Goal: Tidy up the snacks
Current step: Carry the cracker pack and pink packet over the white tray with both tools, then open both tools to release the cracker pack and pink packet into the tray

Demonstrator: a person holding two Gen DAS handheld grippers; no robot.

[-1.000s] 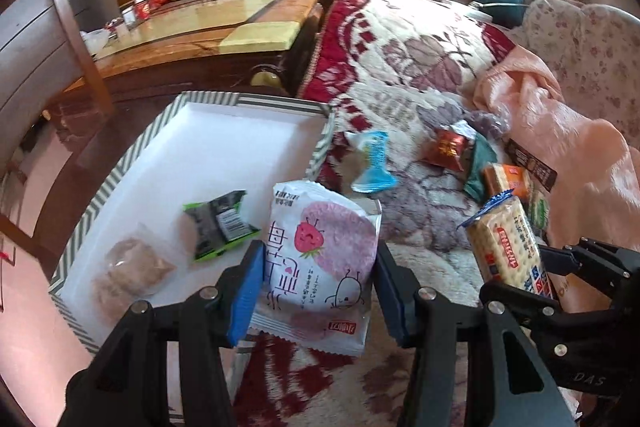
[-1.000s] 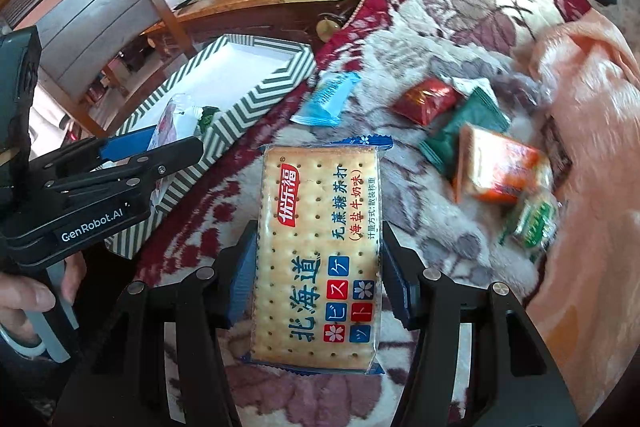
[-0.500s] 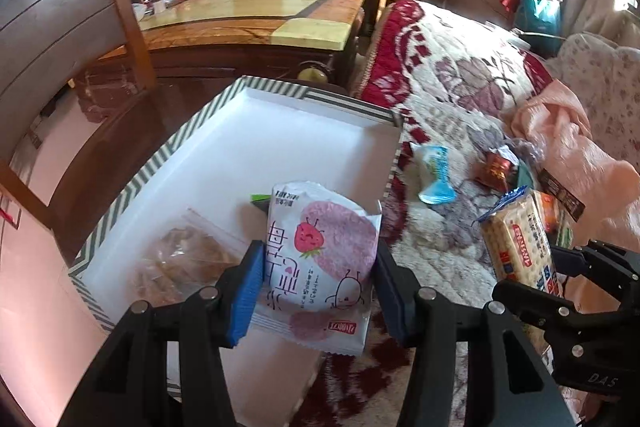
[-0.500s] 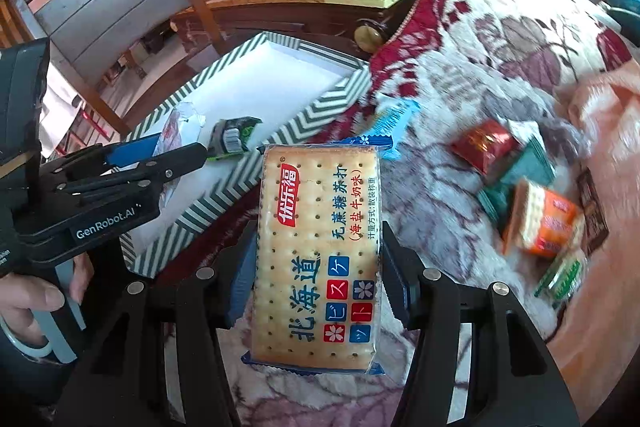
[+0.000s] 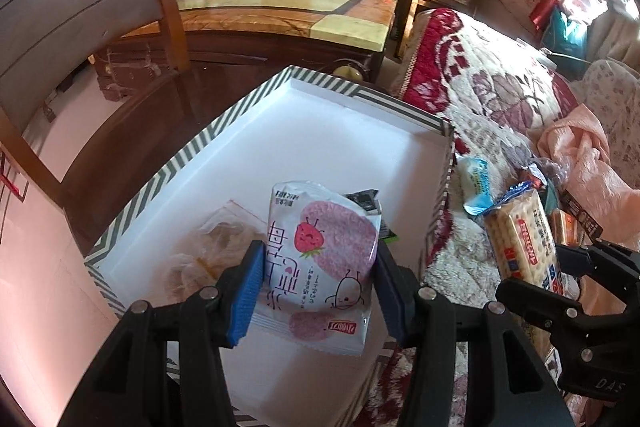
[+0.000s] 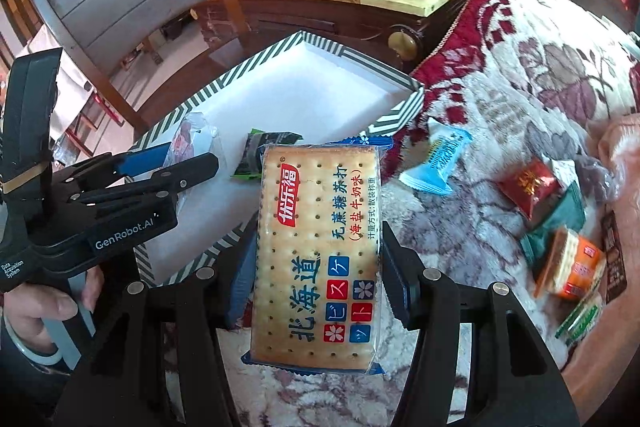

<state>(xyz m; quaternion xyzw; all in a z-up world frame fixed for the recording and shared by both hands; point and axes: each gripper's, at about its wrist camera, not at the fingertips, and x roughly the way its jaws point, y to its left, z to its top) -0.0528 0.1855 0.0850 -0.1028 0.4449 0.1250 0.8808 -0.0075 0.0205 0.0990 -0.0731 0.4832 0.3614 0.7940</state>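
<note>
My left gripper (image 5: 320,279) is shut on a white strawberry snack packet (image 5: 320,259) and holds it over the striped white tray (image 5: 312,131). In the tray lie a clear bag of biscuits (image 5: 208,247) and a dark green packet (image 6: 260,159). My right gripper (image 6: 318,279) is shut on a yellow cracker pack (image 6: 316,247), held over the tray's right rim (image 6: 396,115). The cracker pack also shows in the left wrist view (image 5: 520,239). The left gripper shows in the right wrist view (image 6: 160,167).
Loose snacks lie on the floral blanket (image 6: 540,67): a light blue packet (image 6: 440,159), a red packet (image 6: 528,187), a teal packet (image 6: 560,223), an orange cracker pack (image 6: 576,263). A wooden chair (image 5: 80,7) and a wooden table (image 5: 280,11) stand behind the tray.
Both grippers have moved left with their packets. The strawberry packet is now over the tray and the cracker pack is at the tray's right rim.
</note>
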